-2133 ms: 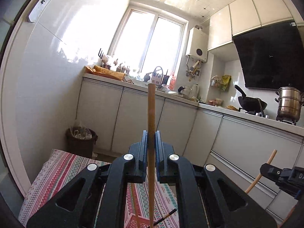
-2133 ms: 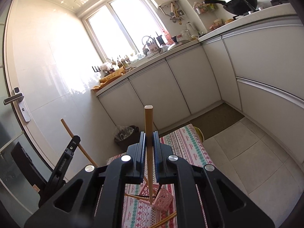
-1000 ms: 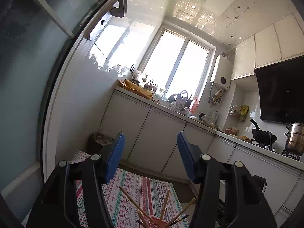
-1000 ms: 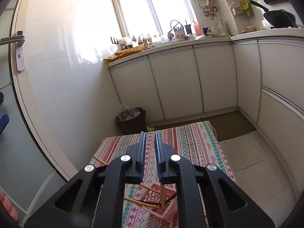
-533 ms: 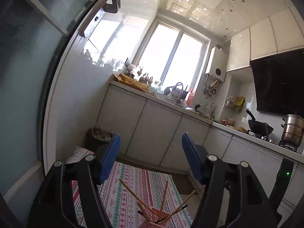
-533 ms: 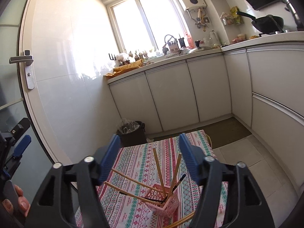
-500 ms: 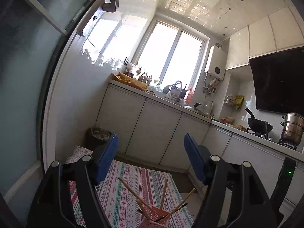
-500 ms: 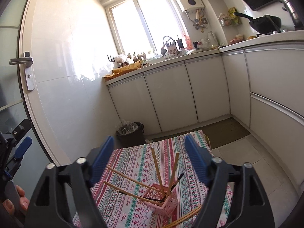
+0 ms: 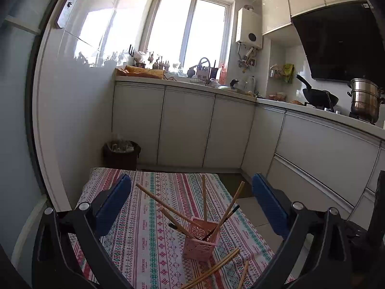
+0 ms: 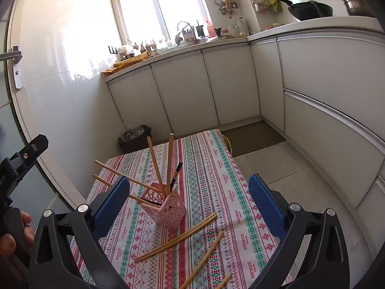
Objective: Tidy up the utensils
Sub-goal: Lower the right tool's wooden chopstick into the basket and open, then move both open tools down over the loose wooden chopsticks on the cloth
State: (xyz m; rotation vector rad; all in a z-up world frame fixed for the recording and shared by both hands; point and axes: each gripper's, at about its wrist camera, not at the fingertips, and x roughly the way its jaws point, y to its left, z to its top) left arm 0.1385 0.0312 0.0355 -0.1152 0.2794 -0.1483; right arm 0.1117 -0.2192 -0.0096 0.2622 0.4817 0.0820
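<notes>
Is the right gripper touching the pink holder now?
Apart. The right wrist view shows the right gripper with jaws wide open and empty; the pink holder stands on the tablecloth between and beyond the blue pads, clear of both.

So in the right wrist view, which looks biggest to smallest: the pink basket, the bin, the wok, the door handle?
1. Pink basket, though it is nearest the camera.
2. Bin.
3. Wok and door handle look about alike; both sit near the picture's edge, so I won't rank them.

Pink perforated plastic holder [image 10: 168, 210], pale wooden chopsticks [image 10: 179, 237] — matt patterned woven tablecloth [image 10: 216, 168], glossy white wall tiles [image 10: 60, 60].
</notes>
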